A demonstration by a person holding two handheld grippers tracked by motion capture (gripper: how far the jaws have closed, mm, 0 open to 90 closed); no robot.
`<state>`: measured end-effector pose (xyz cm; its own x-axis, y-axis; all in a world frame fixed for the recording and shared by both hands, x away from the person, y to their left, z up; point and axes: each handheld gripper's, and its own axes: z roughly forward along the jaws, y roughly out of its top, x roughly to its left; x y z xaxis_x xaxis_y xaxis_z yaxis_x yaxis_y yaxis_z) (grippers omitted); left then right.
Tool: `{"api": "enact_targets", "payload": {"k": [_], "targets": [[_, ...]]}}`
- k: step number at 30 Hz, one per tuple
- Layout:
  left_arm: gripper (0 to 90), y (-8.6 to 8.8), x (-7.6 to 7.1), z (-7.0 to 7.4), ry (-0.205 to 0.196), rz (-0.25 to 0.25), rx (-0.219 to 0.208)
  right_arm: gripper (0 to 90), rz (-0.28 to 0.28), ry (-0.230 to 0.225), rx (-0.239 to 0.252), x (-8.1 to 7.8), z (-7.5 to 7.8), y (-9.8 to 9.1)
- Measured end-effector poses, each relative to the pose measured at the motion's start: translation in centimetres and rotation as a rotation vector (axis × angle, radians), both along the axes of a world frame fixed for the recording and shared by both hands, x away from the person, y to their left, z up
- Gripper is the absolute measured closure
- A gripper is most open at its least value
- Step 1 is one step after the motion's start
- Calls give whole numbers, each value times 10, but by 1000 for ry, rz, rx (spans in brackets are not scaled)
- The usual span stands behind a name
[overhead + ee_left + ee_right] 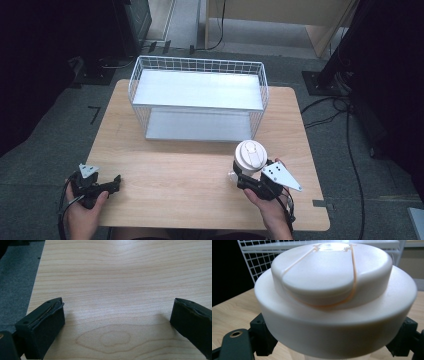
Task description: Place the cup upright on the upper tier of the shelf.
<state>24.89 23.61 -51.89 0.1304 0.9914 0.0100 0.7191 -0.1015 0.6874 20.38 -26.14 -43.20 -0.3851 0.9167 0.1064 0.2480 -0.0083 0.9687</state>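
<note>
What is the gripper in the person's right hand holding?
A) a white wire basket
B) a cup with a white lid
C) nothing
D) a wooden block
B: in the high view the right gripper is closed around the cup with a white lid, and the right gripper view shows a black jaw on each side just below the lid.

The left gripper (117, 322) looks down at the bench (120, 277), with its two black jaws far apart. One jaw sits at about 8 o'clock and the other at about 4 o'clock. Nothing is between them, just bare wood. The bench is light brown with wavy lines, and a round swirl in the wood (110, 338) lies at 6 o'clock between the jaws. The grey floor (17, 287) shows past the bench edge at 9 o'clock.
</note>
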Motion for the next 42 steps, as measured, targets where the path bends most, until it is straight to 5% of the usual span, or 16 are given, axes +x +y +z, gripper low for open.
{"api": "enact_targets", "payload": {"k": [20,30,42], "targets": [[0,0,0,0,0,0,0,160,15,-88,5,34,54,39],[0,0,0,0,-1,0,0,161,-9,-136,45,53,79,52],[0,0,0,0,-1,0,-1,161,-33,-203,13,77,115,65]]}}
